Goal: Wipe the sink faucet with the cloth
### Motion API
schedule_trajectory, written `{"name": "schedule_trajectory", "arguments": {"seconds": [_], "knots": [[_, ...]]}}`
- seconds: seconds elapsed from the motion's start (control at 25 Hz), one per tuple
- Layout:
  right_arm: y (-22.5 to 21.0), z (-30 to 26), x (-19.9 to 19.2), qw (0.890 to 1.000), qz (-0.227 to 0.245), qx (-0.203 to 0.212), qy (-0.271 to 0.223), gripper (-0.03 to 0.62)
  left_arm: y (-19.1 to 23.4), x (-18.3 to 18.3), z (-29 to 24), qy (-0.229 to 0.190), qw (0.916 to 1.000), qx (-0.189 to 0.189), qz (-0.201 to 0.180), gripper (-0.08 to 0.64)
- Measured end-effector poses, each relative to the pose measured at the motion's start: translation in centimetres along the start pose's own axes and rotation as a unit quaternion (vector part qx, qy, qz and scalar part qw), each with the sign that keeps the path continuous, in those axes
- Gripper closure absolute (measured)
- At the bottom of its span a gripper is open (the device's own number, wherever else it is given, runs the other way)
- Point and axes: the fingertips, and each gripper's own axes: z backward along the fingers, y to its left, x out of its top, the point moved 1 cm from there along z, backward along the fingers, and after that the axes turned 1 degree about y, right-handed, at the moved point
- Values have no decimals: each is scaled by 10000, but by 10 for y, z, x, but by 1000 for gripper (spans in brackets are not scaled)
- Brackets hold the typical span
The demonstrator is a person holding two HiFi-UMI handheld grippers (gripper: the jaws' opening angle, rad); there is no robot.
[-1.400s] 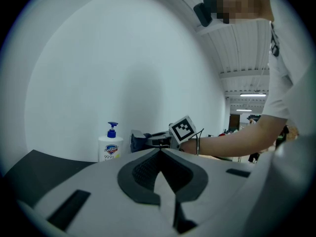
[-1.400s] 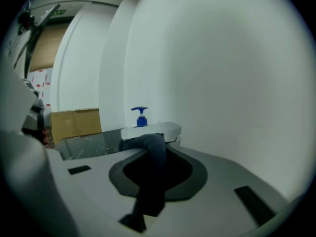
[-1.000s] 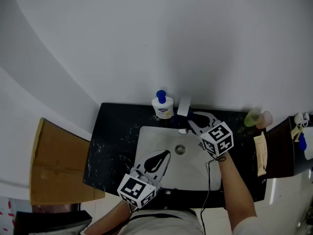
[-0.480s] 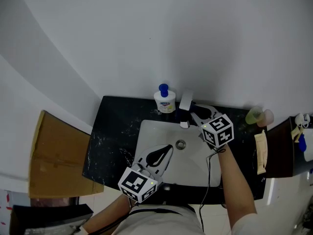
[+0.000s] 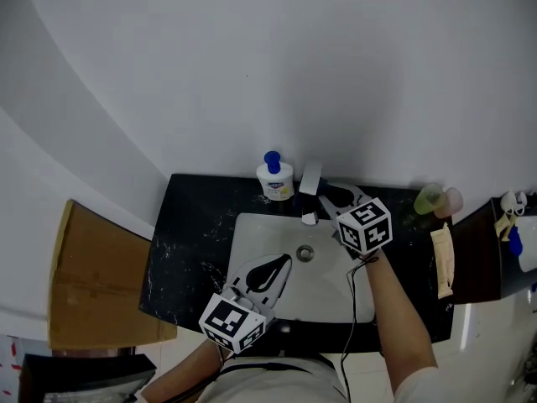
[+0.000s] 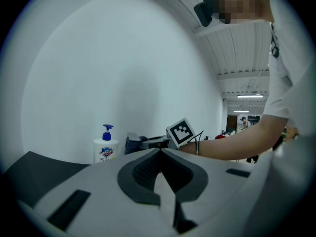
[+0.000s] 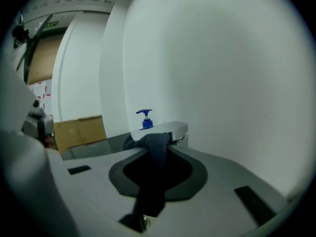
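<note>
A: What's the right claw (image 7: 159,146) doing?
B: It's clamped on the dark cloth (image 7: 156,157), bunched against the faucet (image 7: 175,129). It has hardly shifted this past second.
A: And the left claw (image 6: 159,151)?
B: Jaws together, empty, still idle over the sink (image 5: 252,235). I'd judge the wiping is under way, but slow.
</note>
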Motion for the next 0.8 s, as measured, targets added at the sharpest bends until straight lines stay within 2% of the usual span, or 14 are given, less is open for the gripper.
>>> {"name": "schedule_trajectory", "arguments": {"seconds": [0.24,0.44,0.6,0.72,0.8], "knots": [[36,18,-7,9981,287,538,-54,531,-3,-2,0,26,10000,-40,-20,558],[47,19,-16,9972,453,587,93,531,-5,-2,0,33,10000,-63,-45,558],[14,11,-21,9994,312,69,157,531,-6,-5,0,84,9999,-81,-49,558],[-20,10,-14,9988,-158,-449,-150,531,-5,-6,2,124,9999,-51,-67,558],[-35,12,-8,9968,-374,-625,-339,531,-4,-6,4,150,9999,-10,-73,558]]}}
